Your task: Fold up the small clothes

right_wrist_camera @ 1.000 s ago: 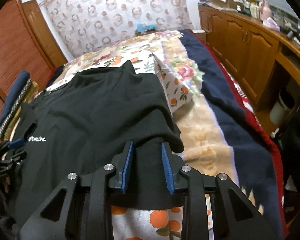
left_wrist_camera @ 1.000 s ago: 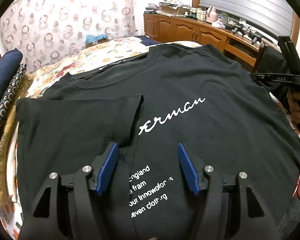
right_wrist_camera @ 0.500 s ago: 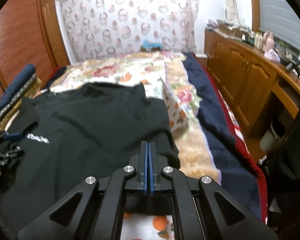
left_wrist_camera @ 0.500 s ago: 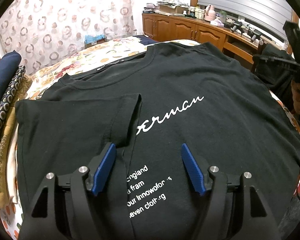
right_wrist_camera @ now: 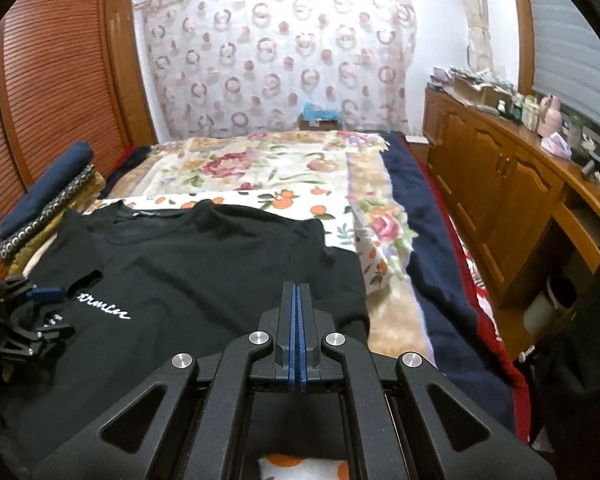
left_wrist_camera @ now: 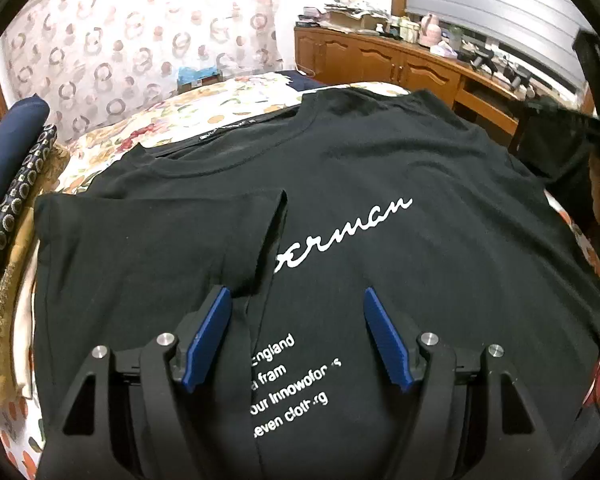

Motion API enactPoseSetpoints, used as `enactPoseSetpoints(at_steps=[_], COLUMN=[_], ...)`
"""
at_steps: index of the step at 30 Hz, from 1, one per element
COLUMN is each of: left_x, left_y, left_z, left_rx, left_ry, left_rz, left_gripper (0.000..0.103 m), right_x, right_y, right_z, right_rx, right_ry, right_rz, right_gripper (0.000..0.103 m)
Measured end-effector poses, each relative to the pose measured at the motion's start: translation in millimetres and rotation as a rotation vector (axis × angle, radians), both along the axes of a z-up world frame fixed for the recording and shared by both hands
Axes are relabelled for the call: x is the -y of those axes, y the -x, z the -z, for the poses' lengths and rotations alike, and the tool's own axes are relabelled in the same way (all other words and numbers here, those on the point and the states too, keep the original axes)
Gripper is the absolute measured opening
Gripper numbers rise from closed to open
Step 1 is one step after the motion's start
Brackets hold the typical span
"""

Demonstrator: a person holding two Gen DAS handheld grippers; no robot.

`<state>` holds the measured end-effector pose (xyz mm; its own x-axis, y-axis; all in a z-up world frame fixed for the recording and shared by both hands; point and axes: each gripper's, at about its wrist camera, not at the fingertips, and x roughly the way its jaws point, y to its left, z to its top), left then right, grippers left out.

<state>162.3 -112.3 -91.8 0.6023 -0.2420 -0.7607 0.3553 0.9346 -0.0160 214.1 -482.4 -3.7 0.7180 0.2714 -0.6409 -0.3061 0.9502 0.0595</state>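
A black T-shirt (left_wrist_camera: 380, 184) with white script lies face up on the bed; it also shows in the right wrist view (right_wrist_camera: 204, 256). Its left sleeve and side (left_wrist_camera: 156, 240) are folded over the front. My left gripper (left_wrist_camera: 296, 332) is open just above the shirt's lower front, empty. My right gripper (right_wrist_camera: 297, 320) is shut at the shirt's right edge; the blue pads are pressed together and I cannot see cloth between them. The left gripper also shows in the right wrist view (right_wrist_camera: 40, 300).
The bed has a floral sheet (right_wrist_camera: 268, 172) and a navy blanket (right_wrist_camera: 432, 248) along its right side. Folded clothes (left_wrist_camera: 8, 184) are stacked at the left. A wooden cabinet (right_wrist_camera: 500, 200) runs along the right wall. A louvred wardrobe (right_wrist_camera: 52, 92) stands at the left.
My right gripper closed at the shirt's right edge and lifted, tilting up toward the room. My left gripper opened slightly wider and stayed over the lower front.
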Motion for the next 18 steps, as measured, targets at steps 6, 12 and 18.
enactPoseSetpoints(at_steps=[6, 12, 18], left_x=[-4.0, 3.6, 11.1], left_y=[2.6, -1.1, 5.0], left_z=[-25.4, -40.3, -52.5], left_rx=[0.115, 0.164, 0.206], left_ry=[0.123, 0.139, 0.131], left_rz=[-0.059, -0.061, -0.068], left_gripper=[0.07, 0.07, 0.07], right_x=[14.1, 26.1, 40.5], right_y=[-10.1, -21.3, -37.0], right_z=[21.7, 40.1, 53.6], right_rx=[-0.071, -0.145, -0.236], right_ry=[0.0, -0.025, -0.072], right_rz=[0.062, 0.074, 0.115], right_gripper=[0.015, 0.033, 0.034])
